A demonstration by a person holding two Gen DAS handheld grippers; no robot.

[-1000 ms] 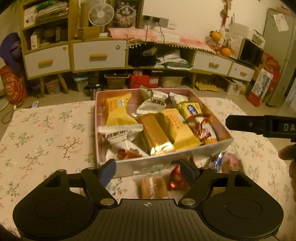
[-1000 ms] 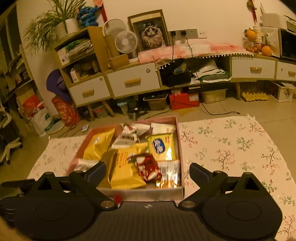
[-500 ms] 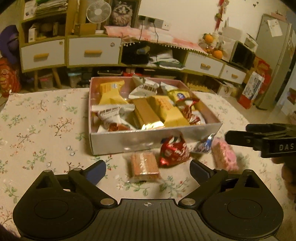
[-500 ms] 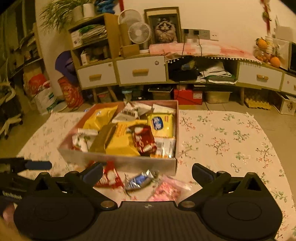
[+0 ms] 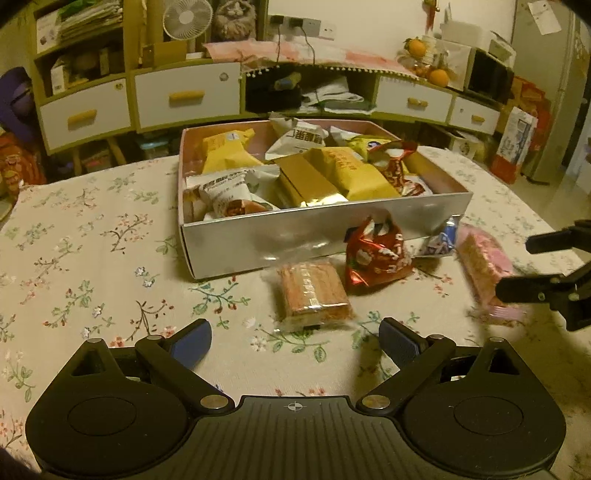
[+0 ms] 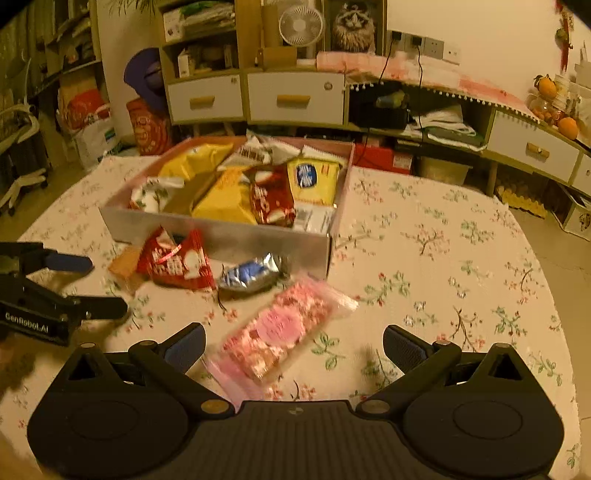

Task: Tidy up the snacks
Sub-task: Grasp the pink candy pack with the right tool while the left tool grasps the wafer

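A silver-sided box (image 5: 325,236) full of snack packs stands on the floral tablecloth; it also shows in the right wrist view (image 6: 221,236). In front of it lie a clear-wrapped wafer (image 5: 312,295), a red pack (image 5: 376,254), a small blue-silver pack (image 5: 441,242) and a pink pack (image 5: 484,269). My left gripper (image 5: 295,341) is open and empty, just short of the wafer. My right gripper (image 6: 291,345) is open and empty, with the pink pack (image 6: 280,328) lying between its fingers. The red pack (image 6: 175,262) and blue-silver pack (image 6: 251,275) lie beyond it.
The floral tablecloth (image 6: 443,258) stretches right of the box. Beyond the table stand white-drawered cabinets (image 5: 184,98), a fan (image 5: 183,18) and floor clutter. The table's far edge lies just behind the box.
Both grippers have drawn back from the box toward me and lowered. The loose packs in front of the box have come into full view, and the pink pack now lies between the right fingers.
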